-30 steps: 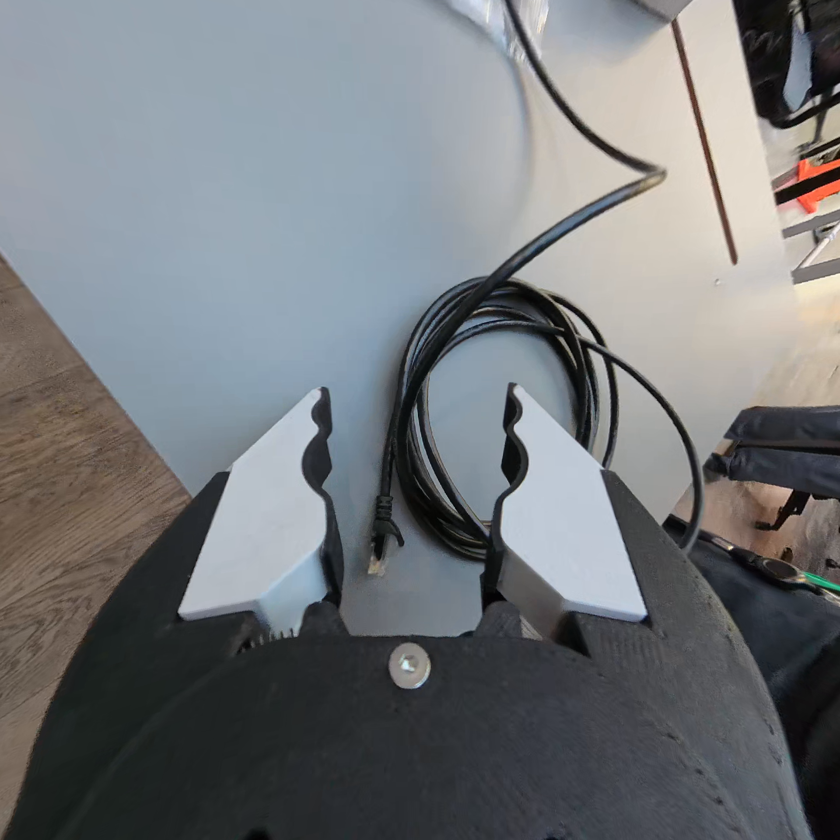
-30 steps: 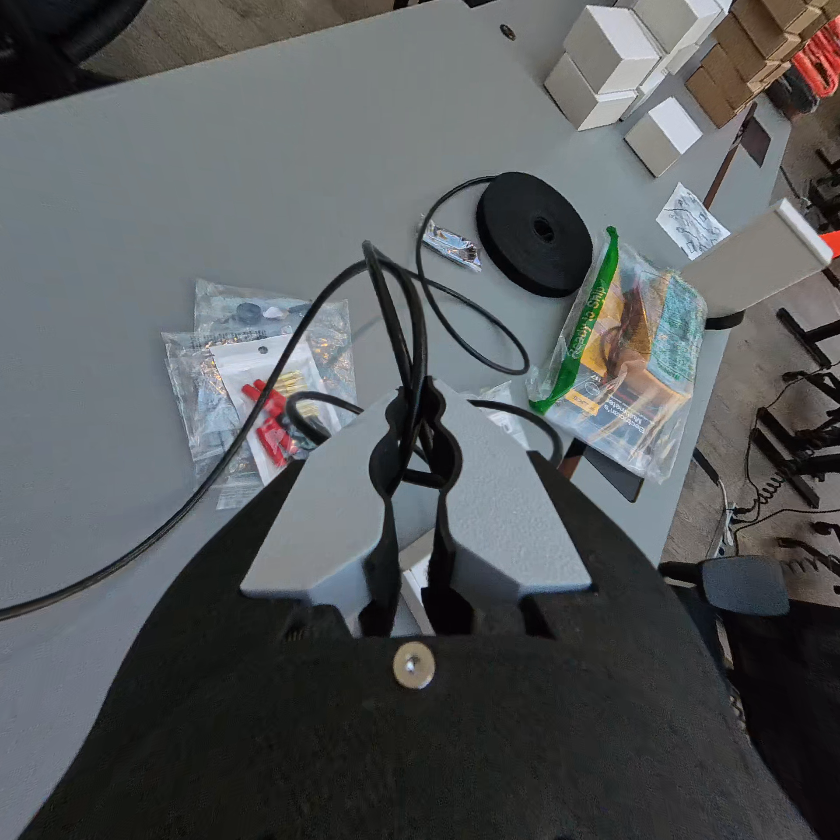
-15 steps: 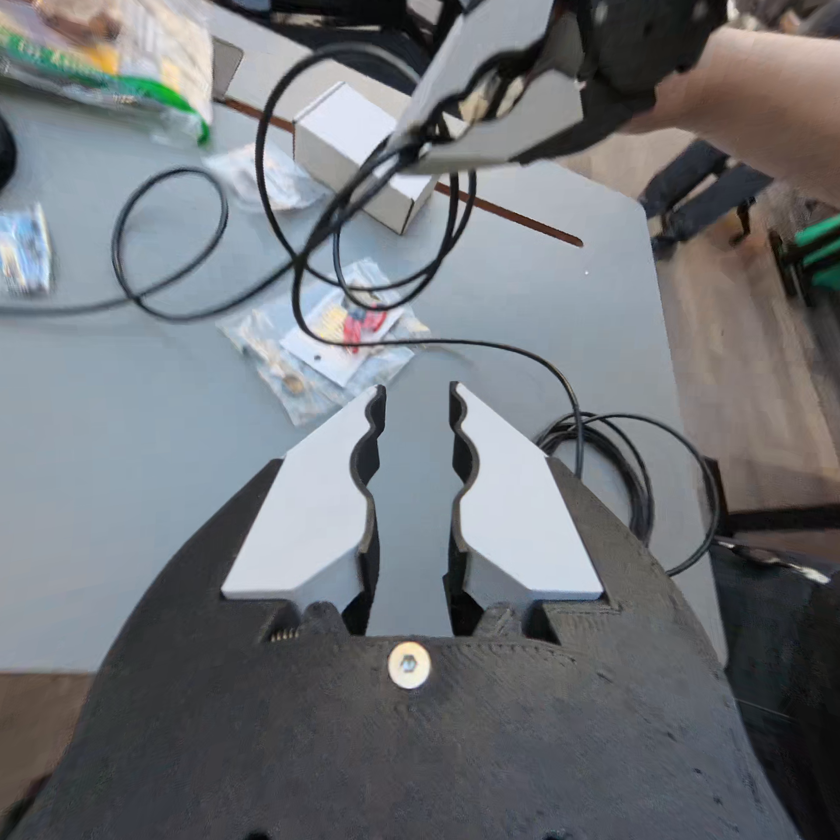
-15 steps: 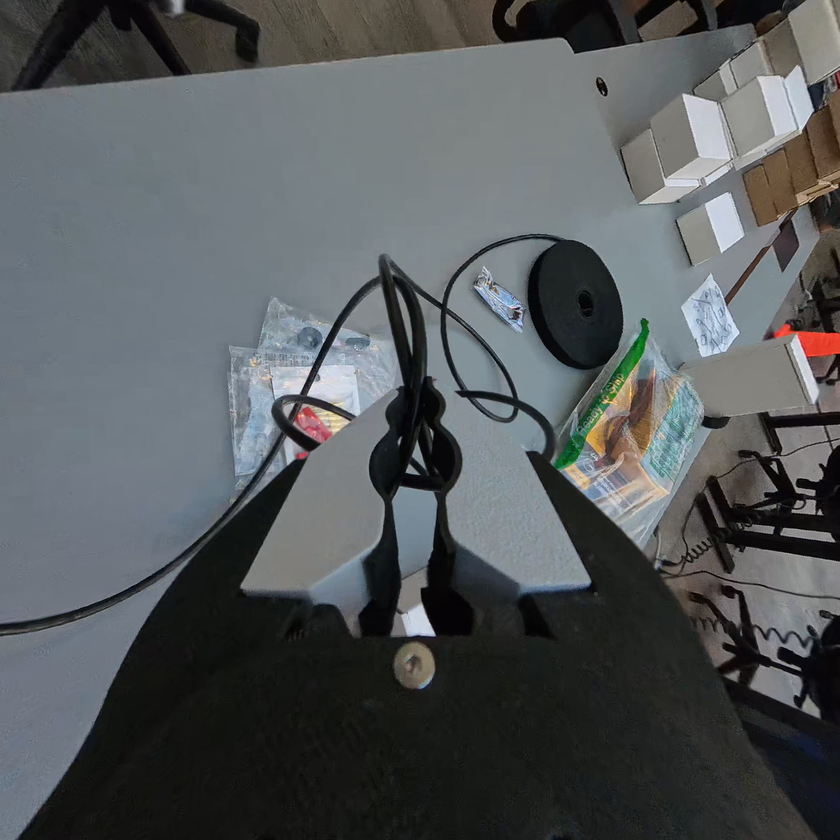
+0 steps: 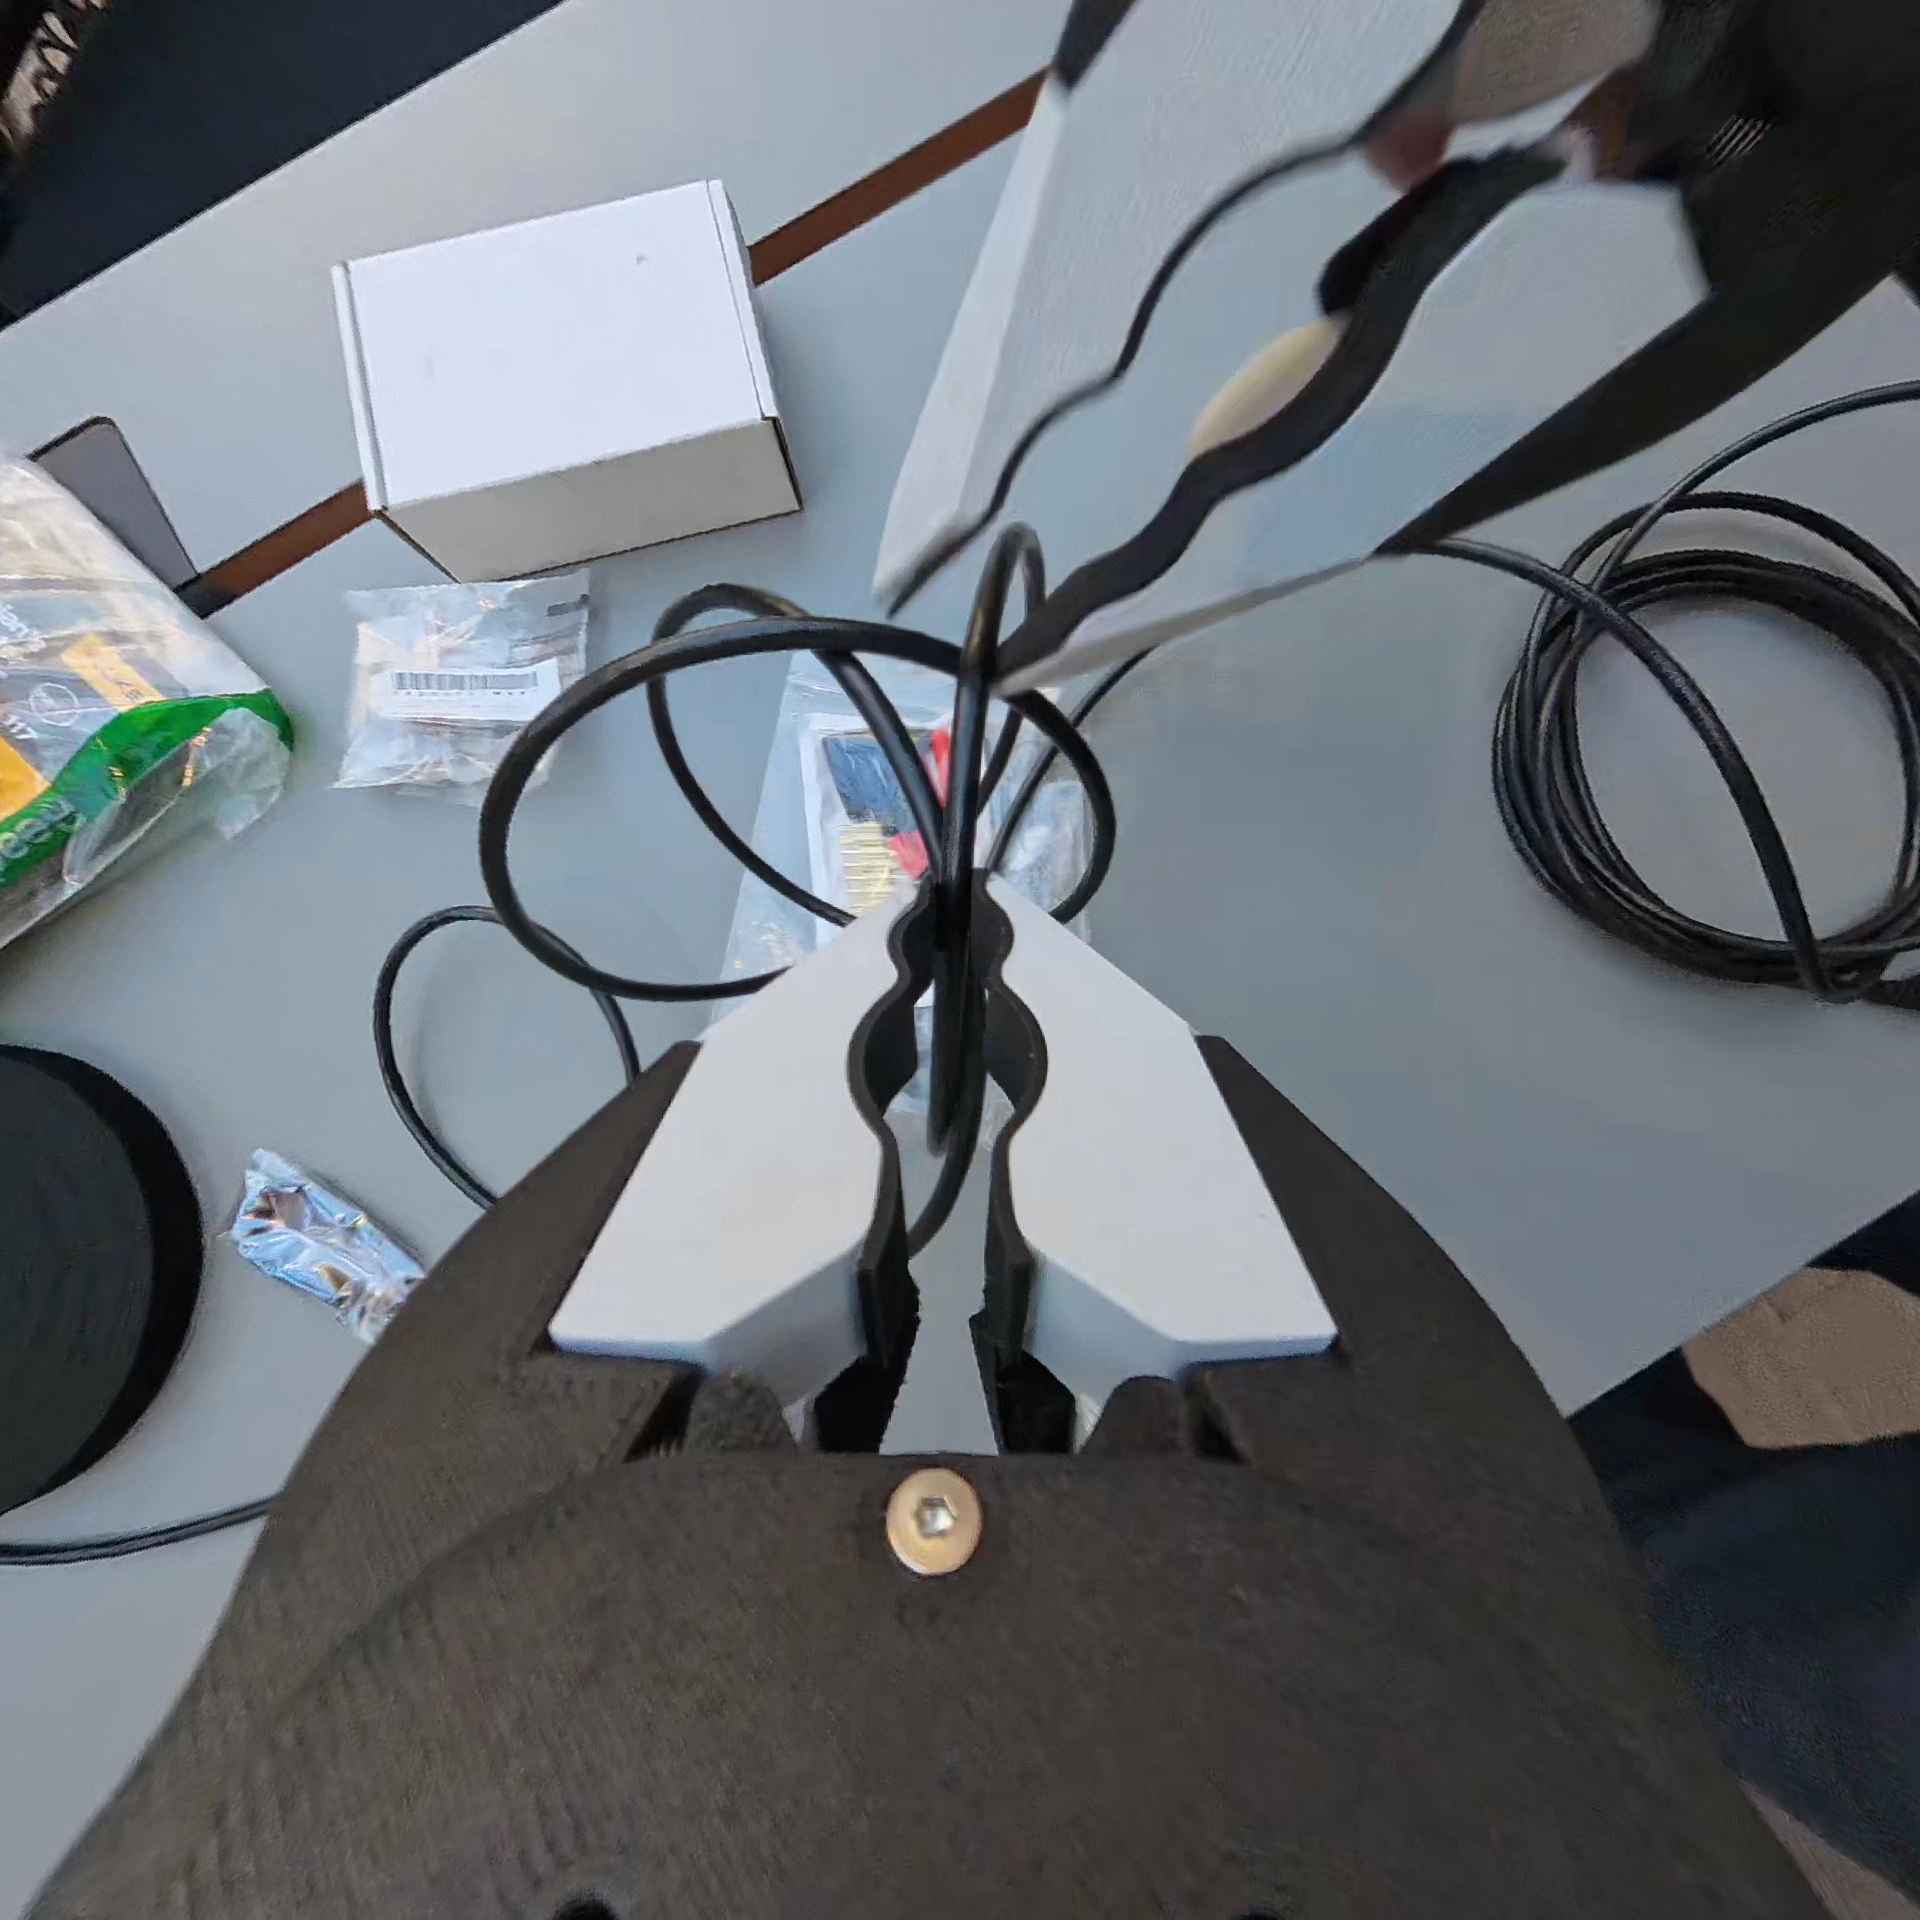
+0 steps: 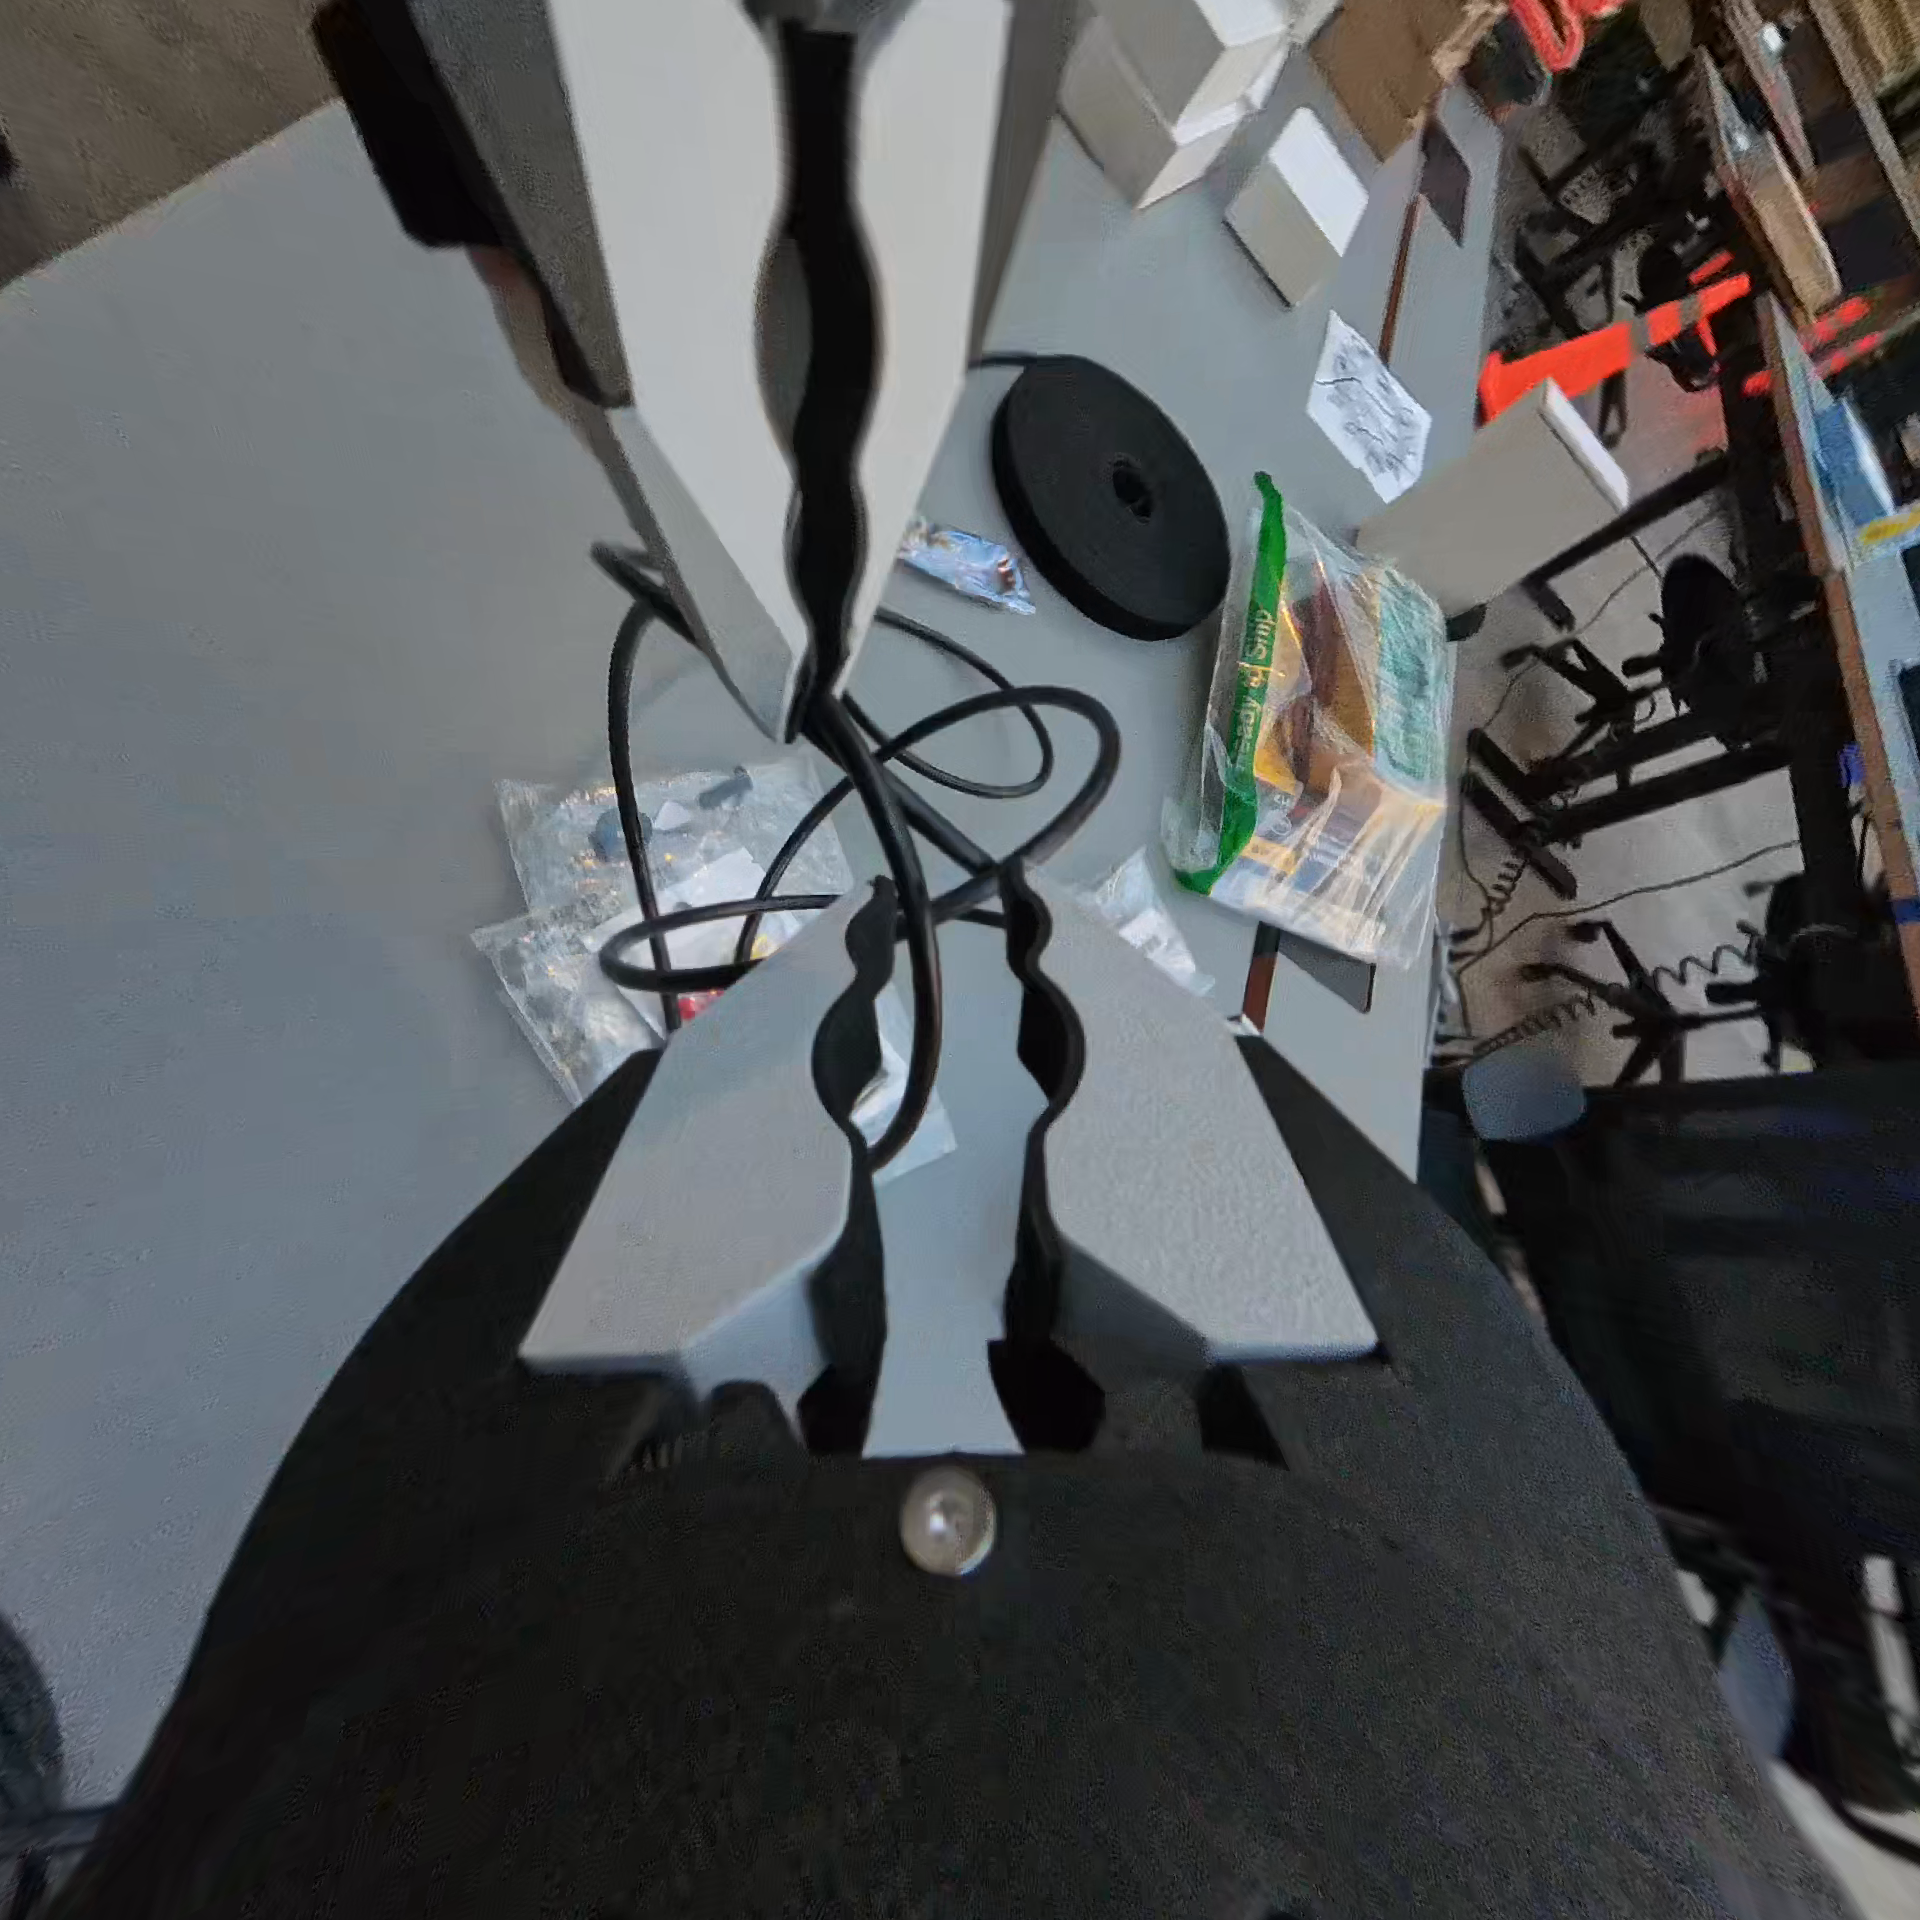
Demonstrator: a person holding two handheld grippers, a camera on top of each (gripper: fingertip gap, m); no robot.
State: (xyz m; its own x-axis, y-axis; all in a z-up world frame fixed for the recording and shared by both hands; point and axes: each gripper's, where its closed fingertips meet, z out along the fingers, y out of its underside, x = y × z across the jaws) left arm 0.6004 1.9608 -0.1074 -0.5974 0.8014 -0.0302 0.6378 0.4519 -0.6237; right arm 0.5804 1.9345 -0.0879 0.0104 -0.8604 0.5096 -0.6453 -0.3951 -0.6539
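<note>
A black cable (image 5: 961, 748) hangs in loose loops above the grey table (image 5: 1351, 1091). My left gripper (image 5: 951, 925) is shut on the cable at its fingertips. The rest of the cable lies as a coil (image 5: 1522, 748) on the table to the right. My right gripper (image 6: 951, 894) is open, and a strand of the cable (image 6: 930, 997) passes loosely between its fingers. In the left wrist view the right gripper (image 5: 940, 639) hovers just above and behind the left one. In the right wrist view the left gripper (image 6: 810, 707) comes down from the top, pinching the cable.
On the table lie a white box (image 5: 561, 364), a green-edged clear bag (image 6: 1320, 727), a black tape roll (image 6: 1107, 499), small plastic bags of parts (image 6: 623, 852), a foil packet (image 5: 322, 1236) and several small boxes (image 6: 1288, 197). Stands and racks fill the floor at right. There is about 4 cm between the tips of the two grippers. From either gripper's tips it is about 30 cm to the coil (image 5: 1522, 748).
My left gripper swung from the coil to the held loops and shut on the cable. My right gripper, shut on the cable before, has opened and let go.
</note>
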